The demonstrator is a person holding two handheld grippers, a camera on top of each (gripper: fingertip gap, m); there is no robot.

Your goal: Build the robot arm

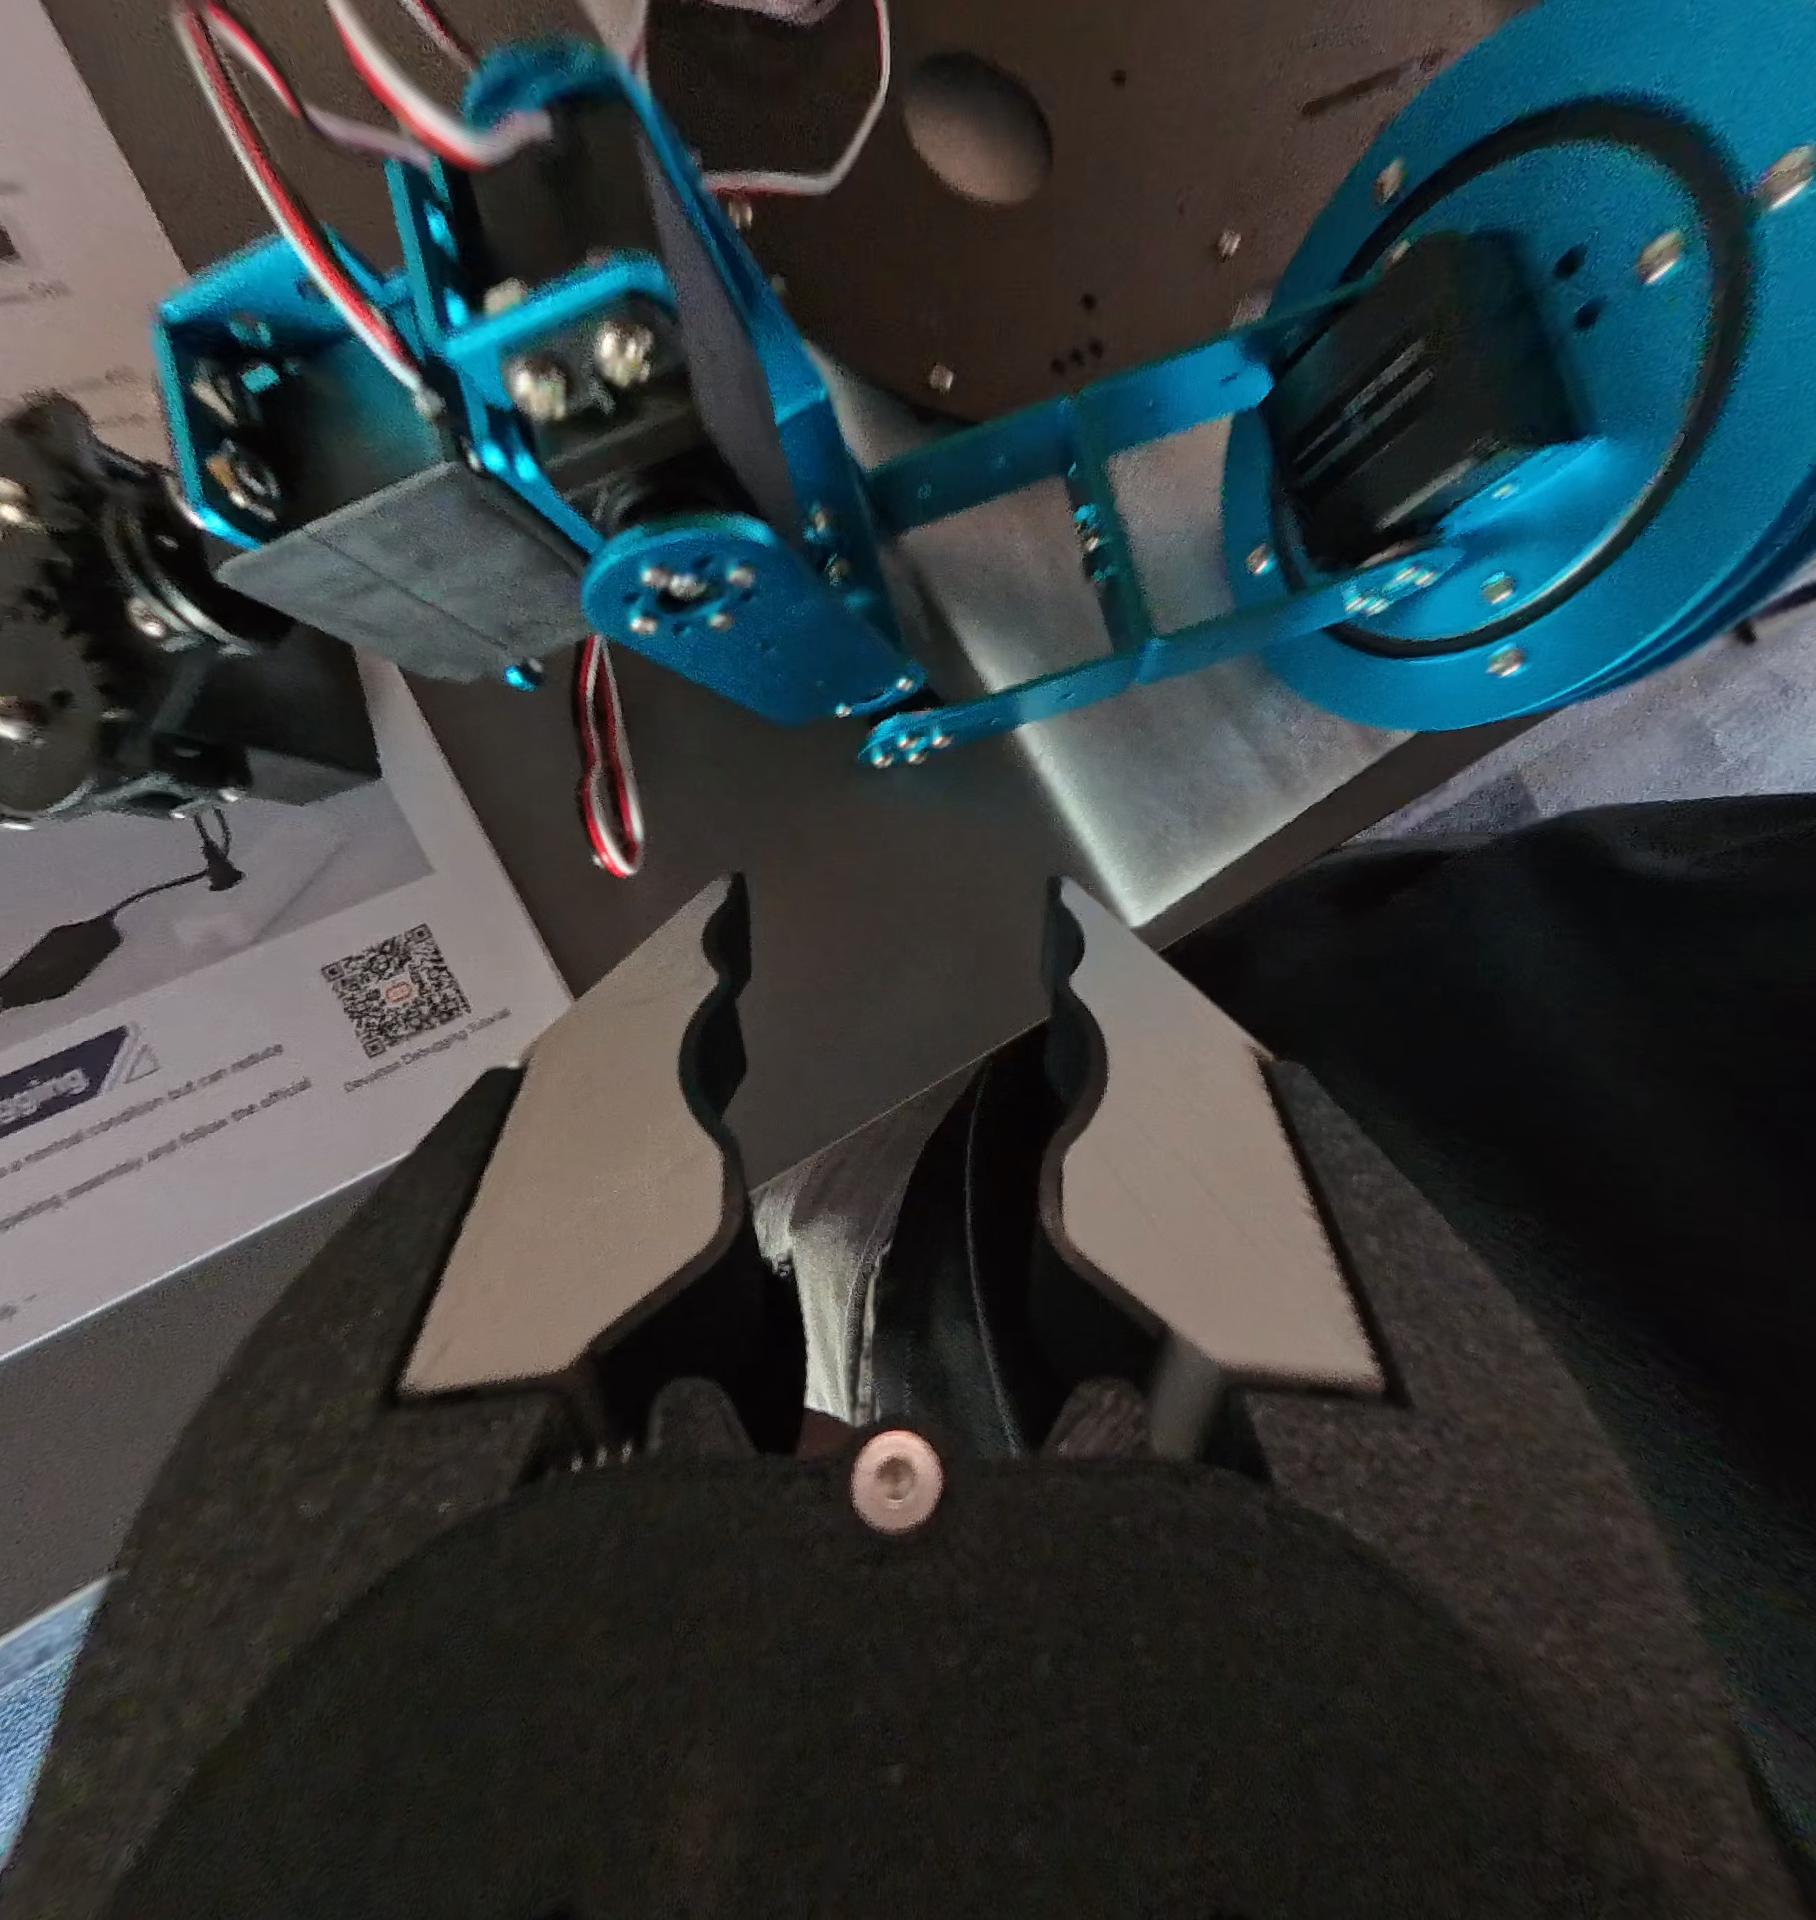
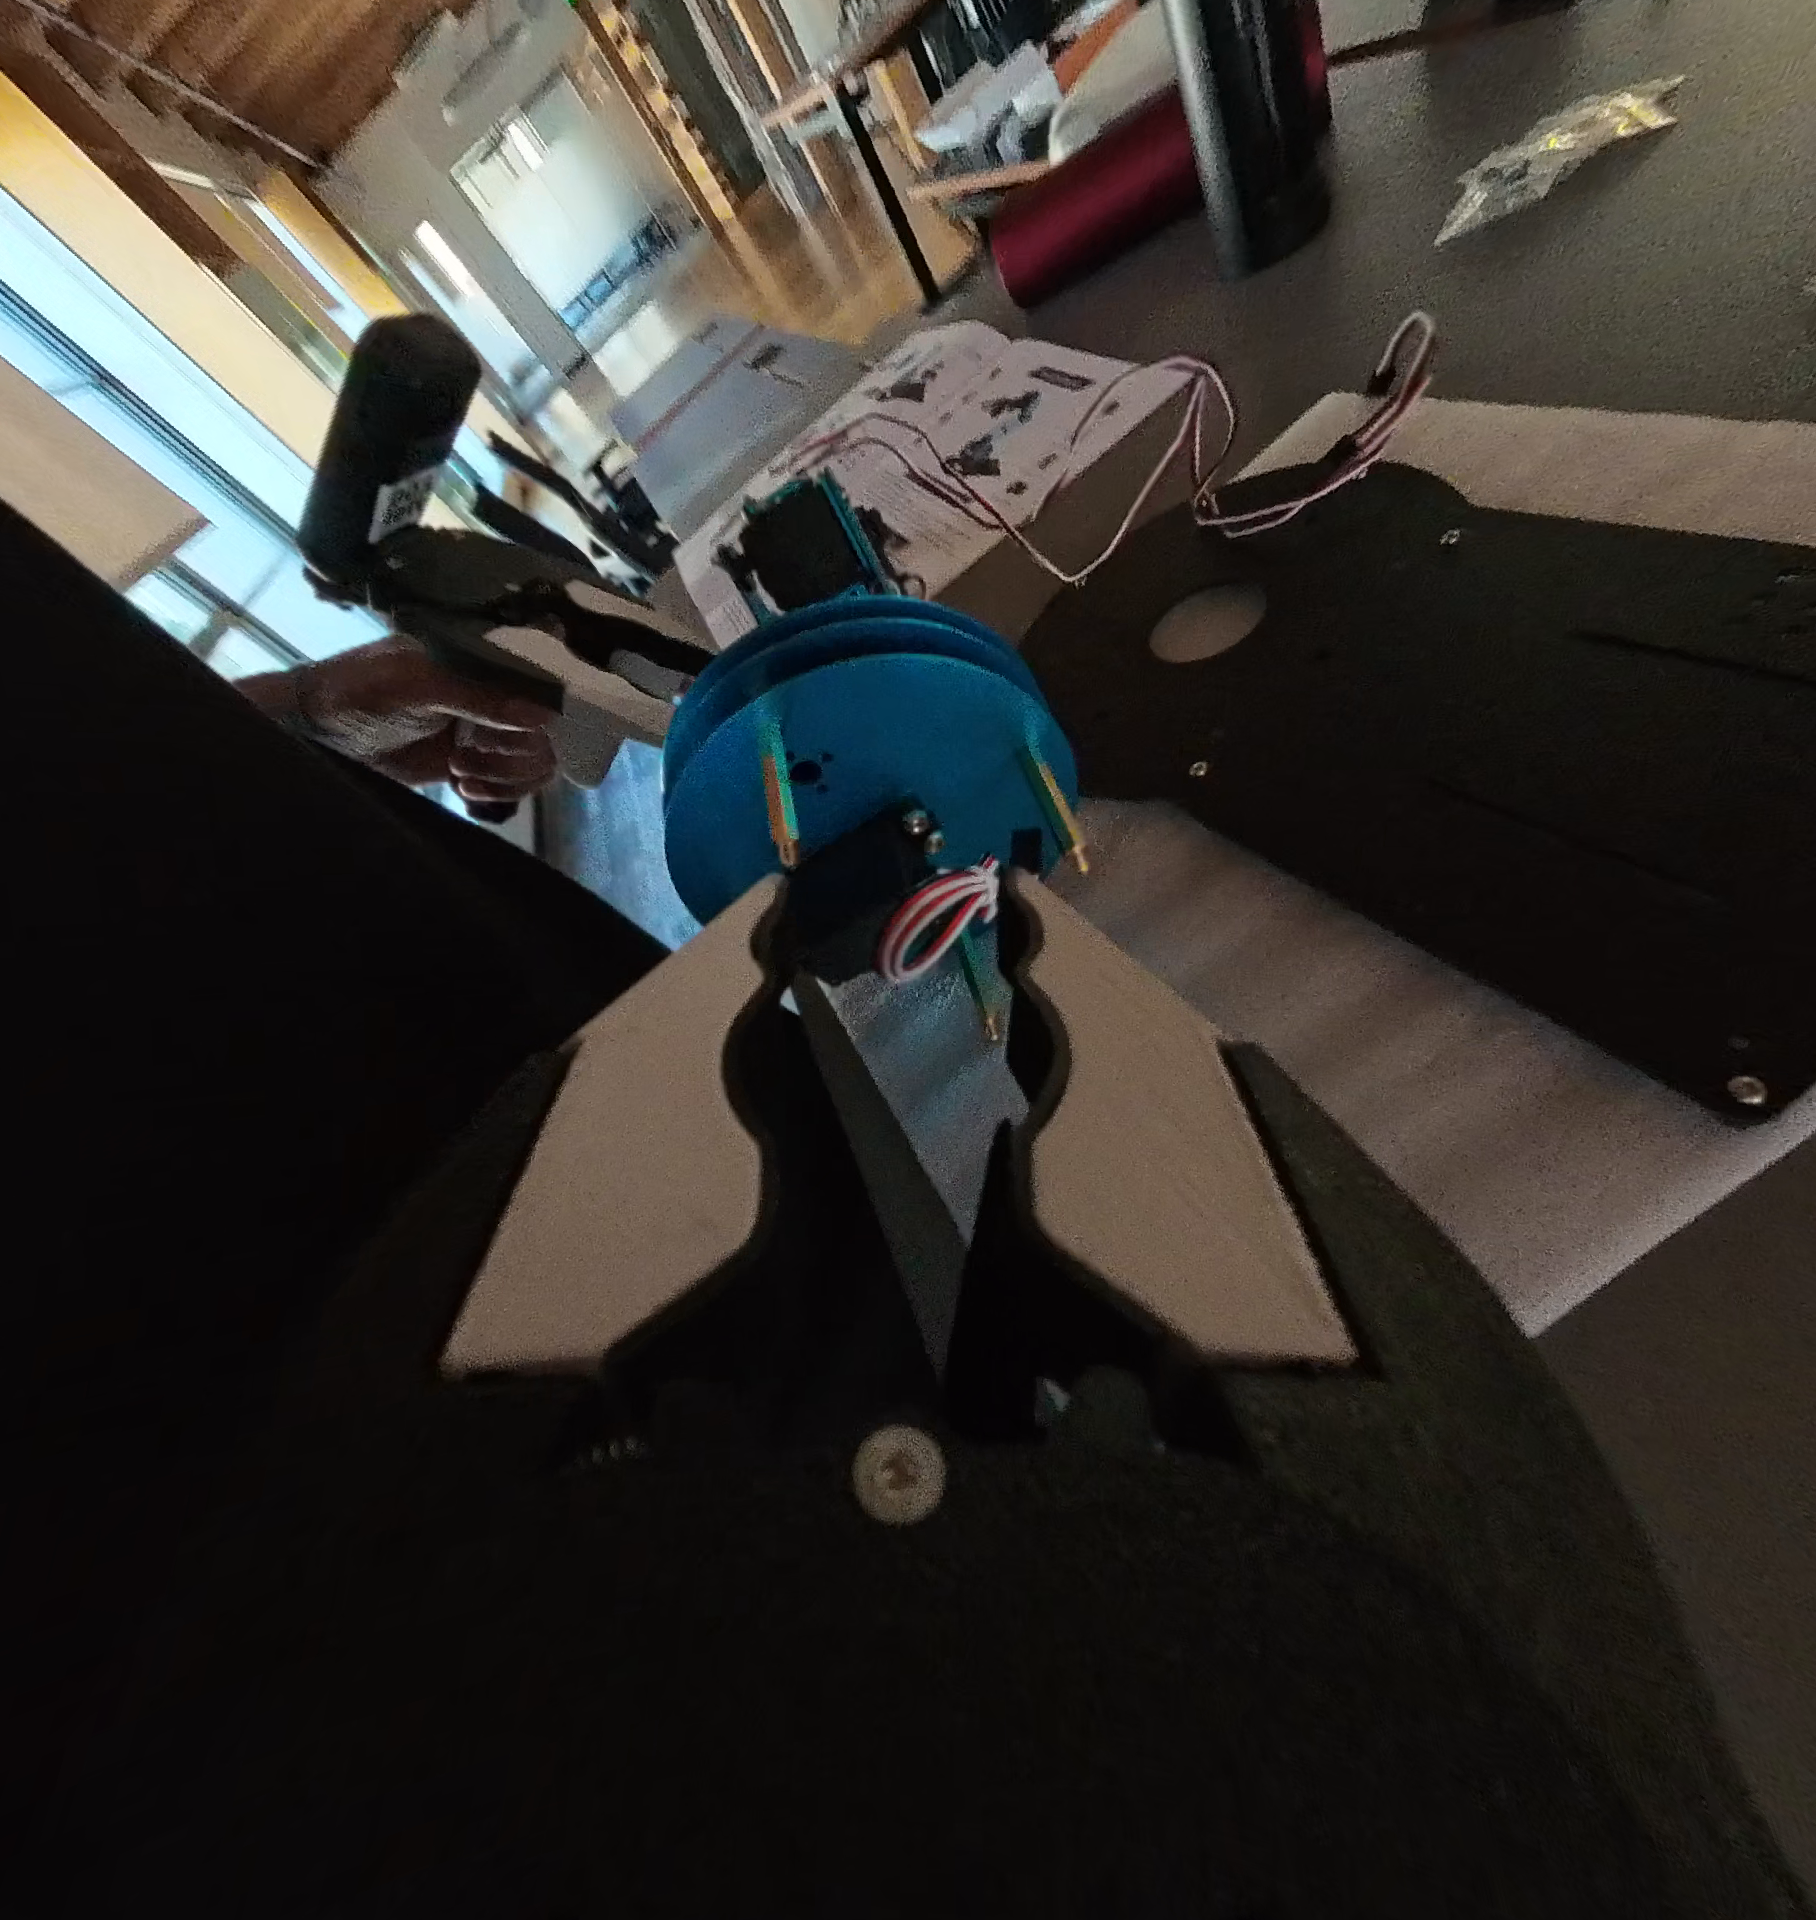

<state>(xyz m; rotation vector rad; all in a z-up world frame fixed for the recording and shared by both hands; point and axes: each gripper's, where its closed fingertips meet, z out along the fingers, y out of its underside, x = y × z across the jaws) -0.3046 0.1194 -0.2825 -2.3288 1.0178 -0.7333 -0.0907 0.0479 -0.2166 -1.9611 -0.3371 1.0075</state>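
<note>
Sideways, blue arm (image 1: 810, 540), round base (image 2: 862, 748) toward right gripper (image 2: 899, 883) pinching its servo (image 2: 842, 914); left gripper (image 1: 896, 894) spread.

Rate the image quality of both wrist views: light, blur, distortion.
Left wrist view: even light, motion blur smears the blue servo arm and printed manual; wide-angle bending at the edges. Right wrist view: backlit by bright windows, so the right claw and blue round base sit in shadow; background soft.
</note>
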